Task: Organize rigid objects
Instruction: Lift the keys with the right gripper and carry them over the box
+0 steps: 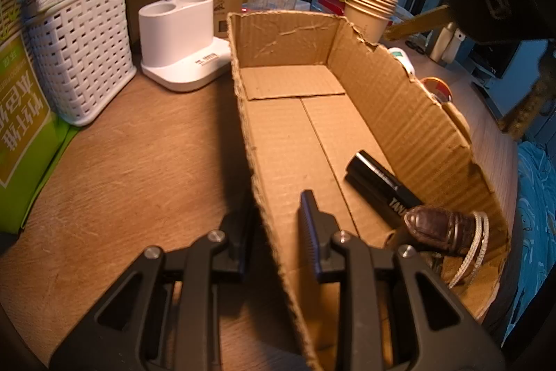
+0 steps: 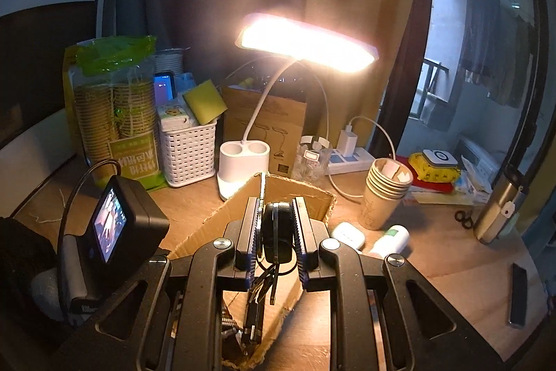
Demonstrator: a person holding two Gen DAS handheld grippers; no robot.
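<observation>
Black key head [image 2: 276,232] clamped between the ribbed pads [image 2: 299,233] of the right gripper [image 2: 277,233], blade pointing far, more keys dangling below, above the cardboard box [image 2: 208,228]. Left gripper [image 1: 278,232] clenched on the box's left wall [image 1: 274,225], one finger inside, one outside. In the box's near right corner: black marker [image 1: 378,183], brown leather fob [image 1: 438,228].

Your right tool [image 2: 276,232] is clamped on a black key fob [image 2: 277,233], above the open box [image 2: 208,225] on the tabletop [image 2: 434,252]. Beyond it the lamp [image 2: 305,40] glows; paper cups [image 2: 385,193] stand far right.
</observation>
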